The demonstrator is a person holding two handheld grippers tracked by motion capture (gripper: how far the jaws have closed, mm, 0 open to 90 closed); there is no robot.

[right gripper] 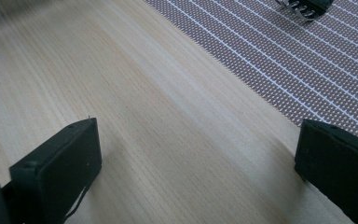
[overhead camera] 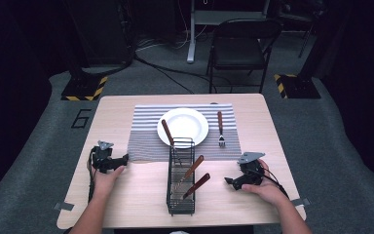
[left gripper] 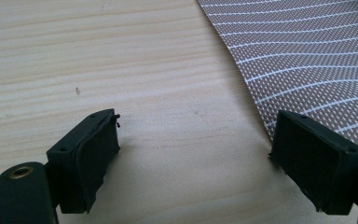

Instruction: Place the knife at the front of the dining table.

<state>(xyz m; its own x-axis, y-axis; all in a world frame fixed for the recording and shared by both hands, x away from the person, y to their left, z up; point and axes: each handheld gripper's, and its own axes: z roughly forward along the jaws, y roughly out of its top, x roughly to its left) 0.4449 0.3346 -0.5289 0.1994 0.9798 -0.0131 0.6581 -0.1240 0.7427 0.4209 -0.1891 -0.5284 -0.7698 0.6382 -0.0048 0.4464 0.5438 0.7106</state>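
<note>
One plate (overhead camera: 182, 126), one fork (overhead camera: 220, 129), three wooden-handled utensils (overhead camera: 193, 168), one rack (overhead camera: 181, 195).

Left hand-held gripper (overhead camera: 108, 160): black body, grey three-cornered plate on top, black cable trailing back beside forearm. Right hand-held gripper (overhead camera: 243, 178): same black build, larger-looking grey plate, black cable. Jaws: matte black rectangular blocks, flat dark pads, small screw holes; brass-ringed hole on left unit. Forearms bare, no sleeves visible.

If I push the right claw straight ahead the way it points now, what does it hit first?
Probably the striped placemat: the right claw stands open over bare table, and the mat's near edge crosses just ahead. Beyond it lie the fork tines. Depth is hard to judge.
</note>
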